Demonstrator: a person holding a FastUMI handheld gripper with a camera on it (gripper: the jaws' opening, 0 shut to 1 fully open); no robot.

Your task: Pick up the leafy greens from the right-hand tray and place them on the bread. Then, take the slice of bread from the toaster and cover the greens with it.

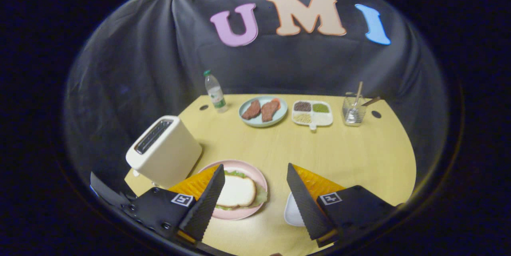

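A pink plate (255, 176) lies on the yellow table just ahead of my left finger. On it a slice of bread (237, 191) covers leafy greens (235, 173) that stick out around its edges. A cream toaster (164, 151) stands to the plate's left with dark slots on top. A white tray (292, 211) peeks out beside my right finger, mostly hidden by it. My gripper (255, 182) hangs open above the table with nothing between its fingers; the plate sits partly between them, lower down.
At the table's far side stand a water bottle (215, 92), a blue plate (279, 117) with two pieces of meat, a white divided dish (312, 112) of grains, and a glass (353, 111) with sticks in it. Bare tabletop stretches through the middle and right.
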